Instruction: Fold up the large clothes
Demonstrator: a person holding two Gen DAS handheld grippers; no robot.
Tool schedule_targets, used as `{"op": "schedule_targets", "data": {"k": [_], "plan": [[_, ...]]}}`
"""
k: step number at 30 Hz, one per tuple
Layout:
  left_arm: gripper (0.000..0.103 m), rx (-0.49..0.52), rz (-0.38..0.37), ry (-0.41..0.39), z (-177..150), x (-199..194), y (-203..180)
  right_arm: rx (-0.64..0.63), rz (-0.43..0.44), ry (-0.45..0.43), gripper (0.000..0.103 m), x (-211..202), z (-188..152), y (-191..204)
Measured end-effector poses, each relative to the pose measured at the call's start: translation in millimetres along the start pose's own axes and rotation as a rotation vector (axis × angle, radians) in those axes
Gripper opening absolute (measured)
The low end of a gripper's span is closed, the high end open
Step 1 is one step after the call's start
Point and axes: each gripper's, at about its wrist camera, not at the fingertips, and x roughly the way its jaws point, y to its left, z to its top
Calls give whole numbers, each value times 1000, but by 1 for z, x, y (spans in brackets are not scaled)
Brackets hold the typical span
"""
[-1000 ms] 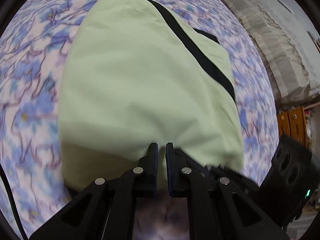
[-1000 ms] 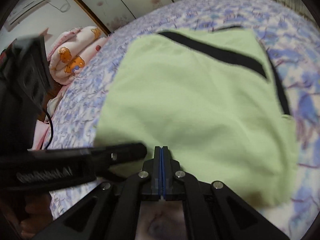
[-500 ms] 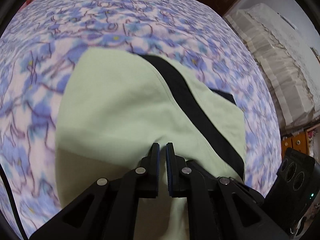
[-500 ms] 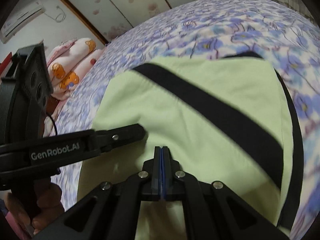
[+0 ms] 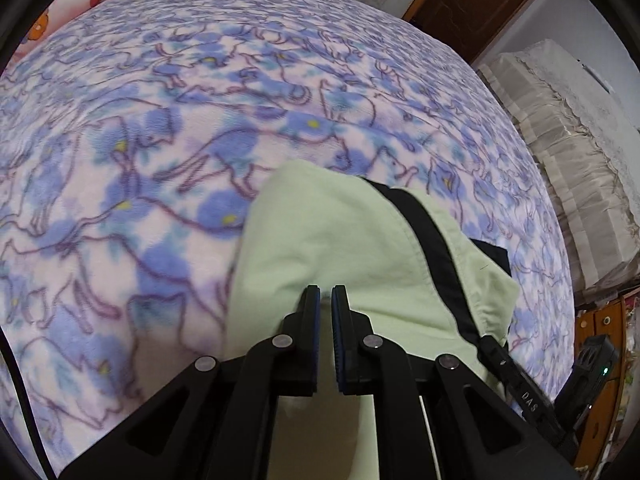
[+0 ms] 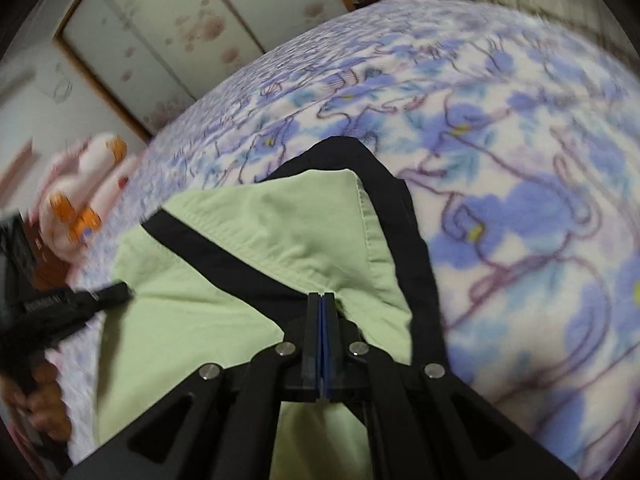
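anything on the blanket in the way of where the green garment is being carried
Nothing visible does. The floral blanket ahead of the green garment shows only its own print, and both the left tool and right tool already grip the cloth.

Garment (image 5: 344, 248): smooth matt green cloth, black trim. Blanket (image 5: 120, 168): fuzzy fleece. Tool (image 6: 321, 300): matt black plastic.

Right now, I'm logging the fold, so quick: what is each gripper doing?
Left gripper: a narrow gap shows between the fingers, with the green garment pinched in it.
Right gripper: shut on the same garment.
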Motion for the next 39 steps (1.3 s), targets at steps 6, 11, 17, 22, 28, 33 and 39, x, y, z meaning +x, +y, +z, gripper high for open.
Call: {"op": "schedule_targets", "data": {"k": [6,11,17,22,28,33,39], "plan": [[6,-47,37,-13,-9,-19,16,-88,-79,21,0,-9,7,3],[18,-41,108,-1,-31,-40,21,-92,-143,-12,0,-53,-1,-14],[18,-9,-9,48,-79,-76,11,-176,47,7,0,-105,-34,17],[18,65,-116,130,-119,-88,-10,-190,198,80,0,-97,-74,67],[18,141,-49,180,-155,-72,-13,-169,159,99,0,-76,-109,93],[17,91,-92,142,-167,-76,3,-140,17,85,0,-73,-126,70],[16,68,-43,91,-172,-93,15,57,-82,11,0,-106,-128,-1]]}}
